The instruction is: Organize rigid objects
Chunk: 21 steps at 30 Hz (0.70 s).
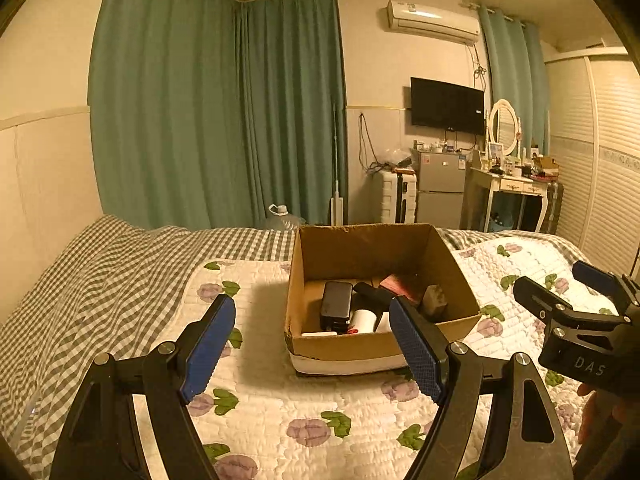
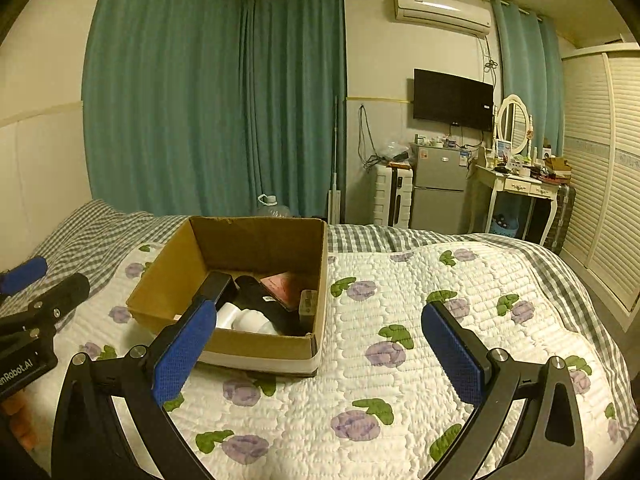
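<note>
Cardboard box (image 1: 340, 346) at 12 o'clock: light, stiff walls; grip its rim; both grippers' fingers (image 1: 208, 344) released, empty.

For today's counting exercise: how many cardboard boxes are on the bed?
1. The cardboard box sits open on the flowered quilt, partly filled with small items. None other shows, though one could lie outside both views.

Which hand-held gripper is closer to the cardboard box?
Left. The left hand-held gripper hangs open right before the cardboard box; the right hand-held gripper, also open, sits off its right side.
</note>
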Motion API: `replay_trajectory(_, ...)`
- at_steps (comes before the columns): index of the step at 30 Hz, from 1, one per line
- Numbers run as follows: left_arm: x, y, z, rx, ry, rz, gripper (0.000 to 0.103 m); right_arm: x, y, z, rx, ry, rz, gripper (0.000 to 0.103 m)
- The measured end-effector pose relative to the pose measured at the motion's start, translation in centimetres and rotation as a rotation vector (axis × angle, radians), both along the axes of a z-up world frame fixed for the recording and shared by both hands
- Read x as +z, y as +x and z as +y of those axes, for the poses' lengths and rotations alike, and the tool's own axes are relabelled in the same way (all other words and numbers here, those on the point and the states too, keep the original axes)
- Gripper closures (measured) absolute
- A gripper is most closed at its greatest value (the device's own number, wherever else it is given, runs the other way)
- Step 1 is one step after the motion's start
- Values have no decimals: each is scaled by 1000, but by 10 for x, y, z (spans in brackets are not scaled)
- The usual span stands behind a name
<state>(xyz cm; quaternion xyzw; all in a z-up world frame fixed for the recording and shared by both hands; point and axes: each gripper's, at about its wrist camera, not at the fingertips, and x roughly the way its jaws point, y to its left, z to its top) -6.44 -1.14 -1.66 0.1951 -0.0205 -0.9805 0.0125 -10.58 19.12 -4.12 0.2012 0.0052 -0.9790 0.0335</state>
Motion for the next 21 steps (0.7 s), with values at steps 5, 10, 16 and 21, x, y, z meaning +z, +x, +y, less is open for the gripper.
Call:
replay_trajectory(5, 1, 1, 1, -4, -2, 4, 21, -1, 1, 1, 0, -10, -3, 0)
replay_trajectory(10, 1, 1, 1, 0, 3, -3, 21, 0, 1, 0, 1, -5, -4, 0)
replay_trajectory(16, 0, 1, 2, 5, 2, -6, 21, -1, 1, -1, 1, -4, -9, 0)
replay_trajectory(21, 0, 2, 1, 4, 2, -7, 21, -2, 1, -1, -2, -2, -9, 0)
